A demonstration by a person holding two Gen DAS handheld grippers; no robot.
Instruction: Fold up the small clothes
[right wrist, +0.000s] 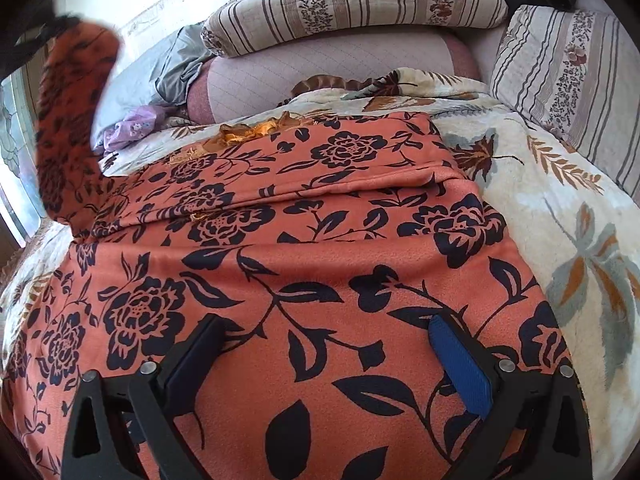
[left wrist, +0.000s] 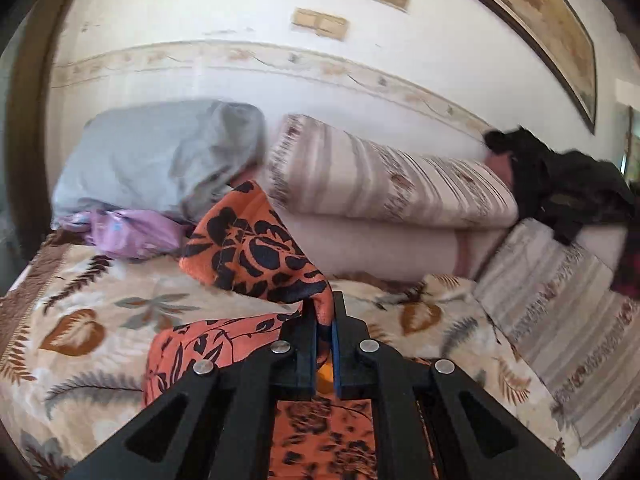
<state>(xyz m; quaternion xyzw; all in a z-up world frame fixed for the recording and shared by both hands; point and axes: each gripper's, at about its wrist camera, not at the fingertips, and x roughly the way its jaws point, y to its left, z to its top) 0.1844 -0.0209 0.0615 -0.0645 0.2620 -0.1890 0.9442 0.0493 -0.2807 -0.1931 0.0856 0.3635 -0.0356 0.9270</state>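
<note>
An orange garment with a black flower print [right wrist: 304,216] lies spread on the bed. My left gripper [left wrist: 324,312] is shut on a corner of this garment [left wrist: 252,248] and holds it lifted above the bed, the cloth hanging in a fold from the fingertips. In the right wrist view that raised part [right wrist: 72,120] shows blurred at the far left. My right gripper [right wrist: 324,336] hovers low over the near part of the garment with its fingers wide open and nothing pinched between them.
The bed carries a cream blanket with a leaf print [right wrist: 560,216]. Striped pillows [left wrist: 384,176] and a pink bolster [right wrist: 320,76] line the wall. A grey bundle [left wrist: 160,160], a lilac cloth [left wrist: 128,232] and dark clothes [left wrist: 560,184] lie at the back.
</note>
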